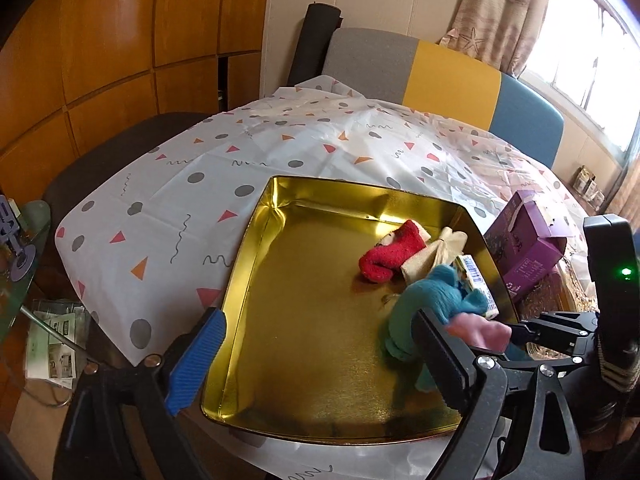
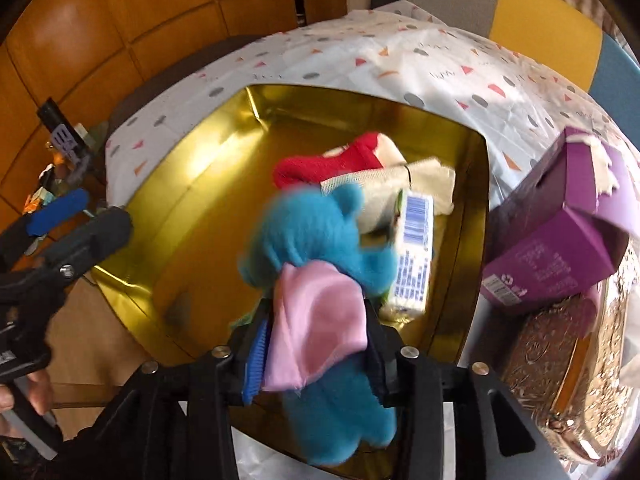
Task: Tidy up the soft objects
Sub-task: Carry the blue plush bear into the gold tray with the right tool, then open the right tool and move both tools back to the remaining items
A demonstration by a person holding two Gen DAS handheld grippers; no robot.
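Observation:
A gold tin tray [image 1: 256, 264] [image 2: 180, 184] lies on the patterned tablecloth. In it are a red sock [image 1: 390, 254] [image 2: 320, 164], a cream cloth [image 1: 430, 256] [image 2: 420, 184] and a small carton [image 1: 478, 284] [image 2: 414, 256]. A blue plush toy [image 1: 424, 300] [image 2: 316, 228] with a pink part [image 2: 320, 320] hangs over the tray's right side. My right gripper [image 2: 316, 312] [image 1: 520, 330] is shut on that pink part, which fills the gap between the pads. My left gripper [image 1: 320, 316] [image 2: 90, 216] stands wide open over the tray's near edge, with nothing between its fingers.
A purple cardboard box [image 1: 528, 248] [image 2: 560, 236] stands just right of the tray, with an ornate gold tin lid [image 2: 568, 364] in front of it. A grey, yellow and blue sofa back [image 1: 452, 76] lies behind the table. A person's hand [image 2: 36, 396] holds the left gripper.

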